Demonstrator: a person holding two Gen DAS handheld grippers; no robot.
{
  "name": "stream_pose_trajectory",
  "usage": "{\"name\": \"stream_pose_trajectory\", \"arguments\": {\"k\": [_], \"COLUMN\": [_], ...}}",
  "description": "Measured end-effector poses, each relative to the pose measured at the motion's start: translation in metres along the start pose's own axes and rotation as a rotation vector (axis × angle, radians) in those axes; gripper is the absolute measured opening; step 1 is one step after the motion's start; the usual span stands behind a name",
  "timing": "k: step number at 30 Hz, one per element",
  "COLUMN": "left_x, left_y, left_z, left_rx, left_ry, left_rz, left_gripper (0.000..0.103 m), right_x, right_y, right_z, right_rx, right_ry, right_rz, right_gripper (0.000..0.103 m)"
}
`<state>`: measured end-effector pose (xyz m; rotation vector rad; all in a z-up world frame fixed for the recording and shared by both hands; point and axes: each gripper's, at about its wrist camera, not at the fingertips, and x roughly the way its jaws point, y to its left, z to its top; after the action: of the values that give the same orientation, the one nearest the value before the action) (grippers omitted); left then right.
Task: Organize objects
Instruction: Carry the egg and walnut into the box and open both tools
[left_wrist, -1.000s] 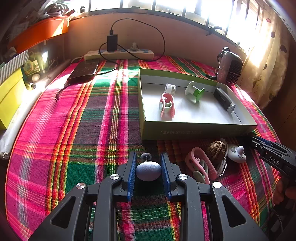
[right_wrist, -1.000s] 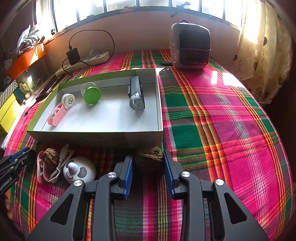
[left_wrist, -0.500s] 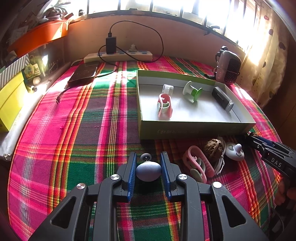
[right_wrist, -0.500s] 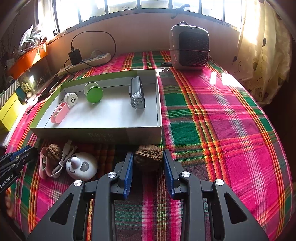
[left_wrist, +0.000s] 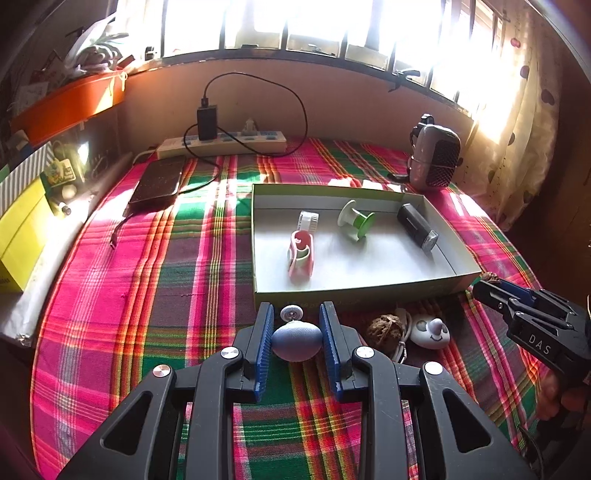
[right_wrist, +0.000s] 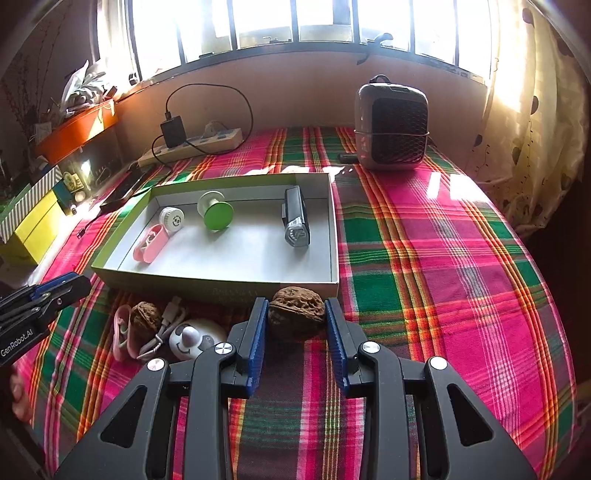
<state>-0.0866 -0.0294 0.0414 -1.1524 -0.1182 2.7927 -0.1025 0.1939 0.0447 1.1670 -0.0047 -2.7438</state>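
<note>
My left gripper (left_wrist: 296, 325) is shut on a grey-blue egg-shaped object (left_wrist: 296, 340) and holds it above the plaid cloth, just in front of the green box (left_wrist: 347, 293). My right gripper (right_wrist: 296, 314) is shut on a walnut (right_wrist: 296, 306) at the box's (right_wrist: 221, 285) near right corner. In the box lie a pink clip (left_wrist: 301, 254), a white round cap (left_wrist: 308, 221), a green spool (left_wrist: 356, 220) and a black torch (left_wrist: 417, 227). On the cloth in front lie a second walnut (left_wrist: 385, 328), a white face-shaped toy (left_wrist: 430, 331), a white cable (right_wrist: 164, 328) and another pink clip (right_wrist: 122, 332).
A small heater (right_wrist: 391, 127) stands at the back right. A power strip with charger (left_wrist: 221, 142) and a dark phone (left_wrist: 157, 182) lie at the back left. Yellow boxes (left_wrist: 22, 229) line the left edge. A curtain (right_wrist: 535, 122) hangs at the right.
Both grippers have risen and moved forward toward the box with their objects still held. The box and loose items now sit closer to the fingertips in both views.
</note>
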Motion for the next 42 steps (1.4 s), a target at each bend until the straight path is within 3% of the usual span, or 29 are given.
{"name": "stream_pose_trajectory", "arguments": {"k": [16, 30, 42], "left_x": [0.03, 0.076, 0.1], "left_y": [-0.024, -0.034, -0.035], "left_z": [0.041, 0.06, 0.066], "left_rx": [0.046, 0.098, 0.099], "left_ry": [-0.001, 0.049, 0.089], "left_rz": [-0.047, -0.029, -0.028], "left_gripper": [0.024, 0.024, 0.024], "right_x": [0.017, 0.08, 0.115], "right_y": [0.012, 0.023, 0.03], "right_z": [0.049, 0.091, 0.101], "right_rx": [-0.073, -0.124, -0.145], "right_ry": [-0.035, 0.034, 0.09], "right_rz": [0.069, 0.108, 0.132], "right_gripper": [0.032, 0.032, 0.032]}}
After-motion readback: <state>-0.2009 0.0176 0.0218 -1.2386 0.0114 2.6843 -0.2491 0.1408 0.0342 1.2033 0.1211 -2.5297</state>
